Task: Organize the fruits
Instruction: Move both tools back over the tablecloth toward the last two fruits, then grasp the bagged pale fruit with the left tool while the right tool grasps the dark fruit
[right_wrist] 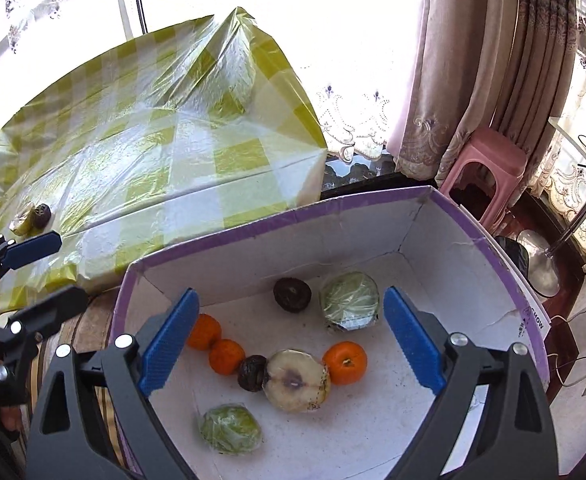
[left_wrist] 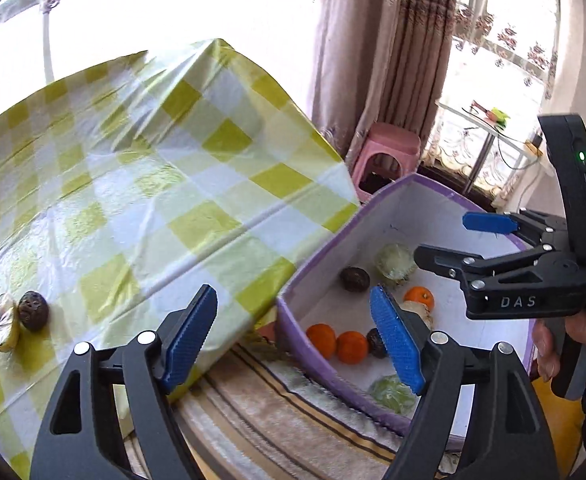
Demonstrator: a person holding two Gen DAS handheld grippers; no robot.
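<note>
I have the fruit mostly gathered in the purple-rimmed cardboard box point(right_wrist: 373, 210), which sits just beside the table, below its edge. On its white floor I count three oranges: two touching each other near the left wall point(right_wrist: 203, 331) point(right_wrist: 226, 356) and a third point(right_wrist: 345, 362) to the right. Between the second orange and the third lie a small dark fruit point(right_wrist: 251, 373) and a pale halved fruit in plastic wrap point(right_wrist: 296, 380), all touching in a loose row. Another dark fruit point(right_wrist: 291, 294) rests toward the far wall beside a wrapped green half point(right_wrist: 349, 300), and a second wrapped green piece point(right_wrist: 230, 429) lies alone near the front.

Two fruits remain on the table with the yellow-and-white checked cloth point(left_wrist: 165, 184): a dark round one point(left_wrist: 33, 310) touching a wrapped pale half point(left_wrist: 1, 327), near the cloth's left edge and well apart from the box.

My right gripper point(right_wrist: 291, 338) hangs over the box with its blue pads spread wide and nothing between them. My left gripper point(left_wrist: 293, 340) points at the gap between table edge and box, its fingers likewise parted and empty. In the left view I see the right gripper from the side over the box, held by a hand point(left_wrist: 553, 344).

Beyond the box stand a pink plastic stool point(right_wrist: 485, 168) and patterned curtains point(right_wrist: 473, 60) against a bright window.
</note>
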